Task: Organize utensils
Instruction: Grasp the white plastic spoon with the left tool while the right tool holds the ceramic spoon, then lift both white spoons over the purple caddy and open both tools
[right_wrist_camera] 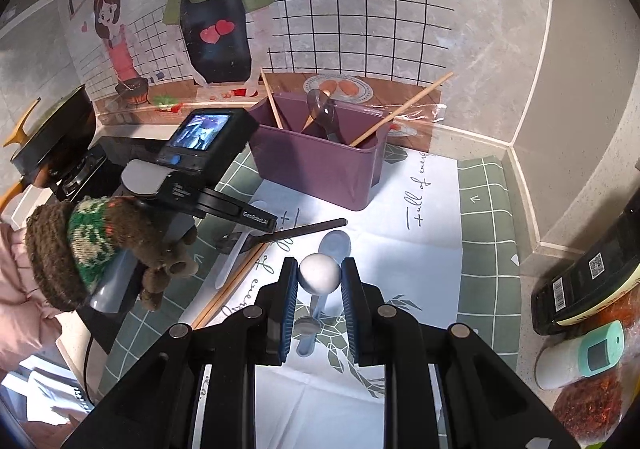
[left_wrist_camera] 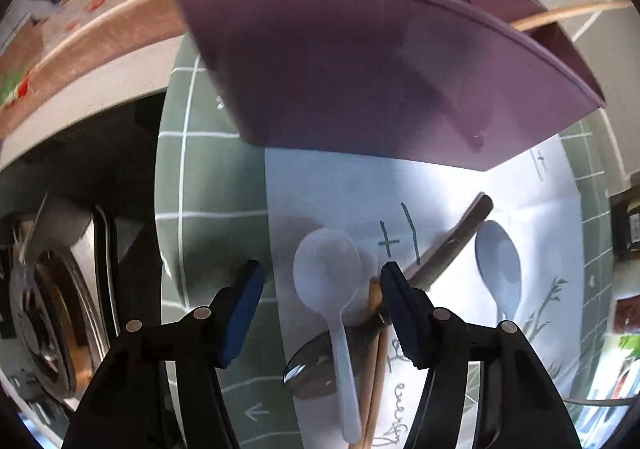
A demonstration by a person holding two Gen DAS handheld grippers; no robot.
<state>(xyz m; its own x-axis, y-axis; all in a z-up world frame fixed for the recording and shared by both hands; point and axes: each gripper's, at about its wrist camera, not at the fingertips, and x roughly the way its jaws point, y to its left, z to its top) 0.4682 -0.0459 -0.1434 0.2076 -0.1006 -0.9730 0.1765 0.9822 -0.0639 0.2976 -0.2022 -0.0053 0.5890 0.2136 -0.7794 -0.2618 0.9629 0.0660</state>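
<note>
Black gripper (right_wrist_camera: 319, 281) arms, blue ribbed pads (right_wrist_camera: 289, 305), silver pivot screws

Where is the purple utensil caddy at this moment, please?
In the right wrist view the purple utensil caddy stands on the far edge of the white mat, near the wall mural, holding chopsticks and a dark spoon.

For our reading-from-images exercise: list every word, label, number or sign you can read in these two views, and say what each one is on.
"GenRobot.AI": side of the left gripper, seen from the right wrist view.
"Full of every...": script printed on the white table mat; the ending is cut off.
Small arrow: on the mat's green grid border.
QR code and barcode: on the dark bottle; its text is too small to read.
Gripper camera's label: too small to read.
</note>
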